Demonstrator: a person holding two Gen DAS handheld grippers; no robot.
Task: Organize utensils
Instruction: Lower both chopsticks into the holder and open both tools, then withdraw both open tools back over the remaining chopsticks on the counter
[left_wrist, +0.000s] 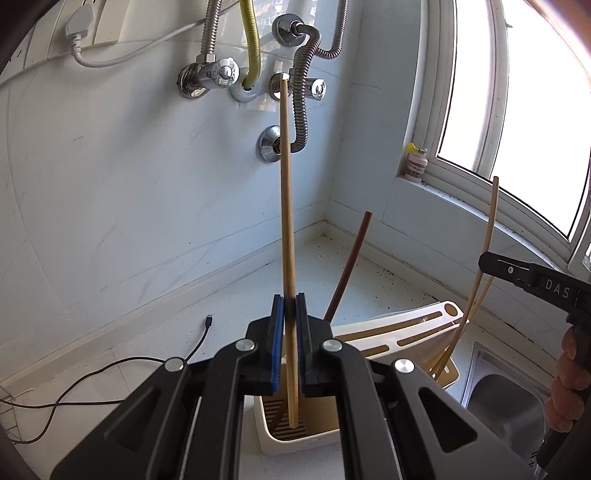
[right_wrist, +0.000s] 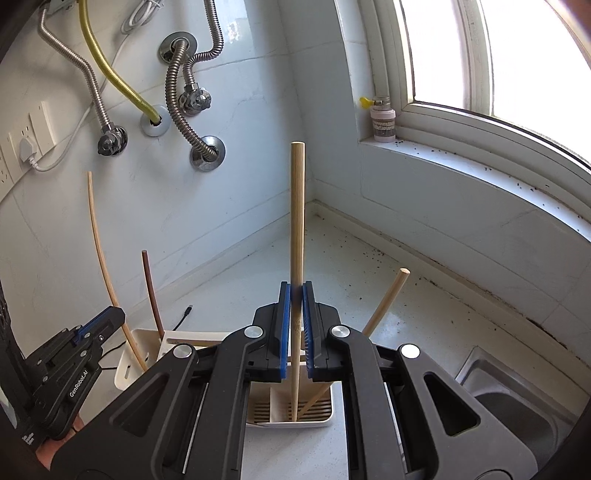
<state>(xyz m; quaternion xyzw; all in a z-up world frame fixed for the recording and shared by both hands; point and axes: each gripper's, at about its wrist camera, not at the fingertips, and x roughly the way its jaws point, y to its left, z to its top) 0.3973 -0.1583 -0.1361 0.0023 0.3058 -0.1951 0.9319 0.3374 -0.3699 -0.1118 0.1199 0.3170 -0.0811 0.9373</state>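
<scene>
Each tool is clamped on an upright bamboo chopstick, the left tool (left_wrist: 290, 306) and the right tool (right_wrist: 296, 295) lowering tips into the cream holder (right_wrist: 325, 417) on the surface, where another pale chopstick (right_wrist: 388, 302) and a brown one (right_wrist: 151, 291) already stand, so placing seems nearly finished.

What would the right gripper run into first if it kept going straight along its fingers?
Probably the white utensil holder: the right gripper, shut on a bamboo chopstick, points down into it. The chopstick's lower end would likely meet the slotted bottom first; depth is unclear.
</scene>
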